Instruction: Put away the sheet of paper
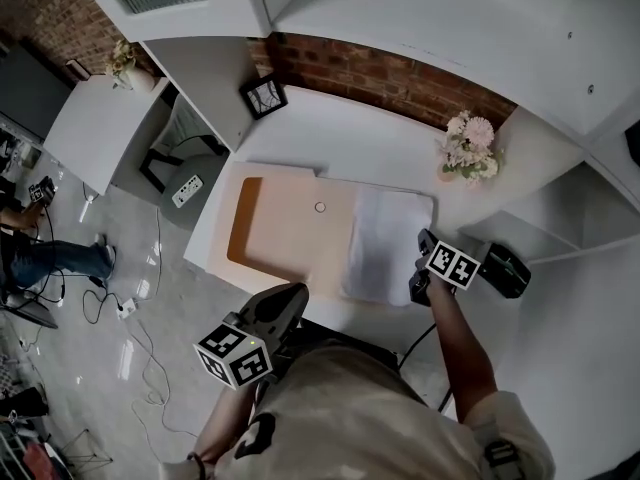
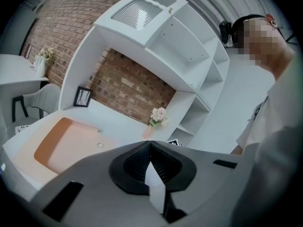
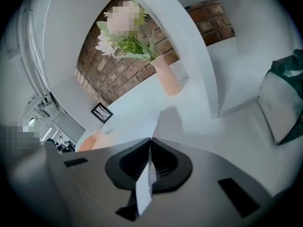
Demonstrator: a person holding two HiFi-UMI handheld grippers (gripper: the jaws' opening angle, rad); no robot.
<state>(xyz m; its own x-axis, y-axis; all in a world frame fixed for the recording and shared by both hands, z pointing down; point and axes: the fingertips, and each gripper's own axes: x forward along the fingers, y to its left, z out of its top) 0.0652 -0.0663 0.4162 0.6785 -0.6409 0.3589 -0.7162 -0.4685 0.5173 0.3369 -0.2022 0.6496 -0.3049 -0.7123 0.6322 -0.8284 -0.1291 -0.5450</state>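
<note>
Since the right gripper [image 3: 150, 139] is clamped on just one edge of the sheet of paper [image 1: 385, 238] lying on the desk [image 1: 400, 158], and the closed left gripper [image 2: 150, 142] holds nothing, the sheet may slip or crease.

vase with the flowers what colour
The vase is pale pink, clearest in the right gripper view.

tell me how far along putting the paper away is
Nothing looks done: the white sheet of paper lies out on the white desk, by the flat orange folder. In hand: the right hand-held gripper looks shut on the sheet's edge; the left hand-held gripper is shut, off the desk. Left: stowing the sheet.
</note>
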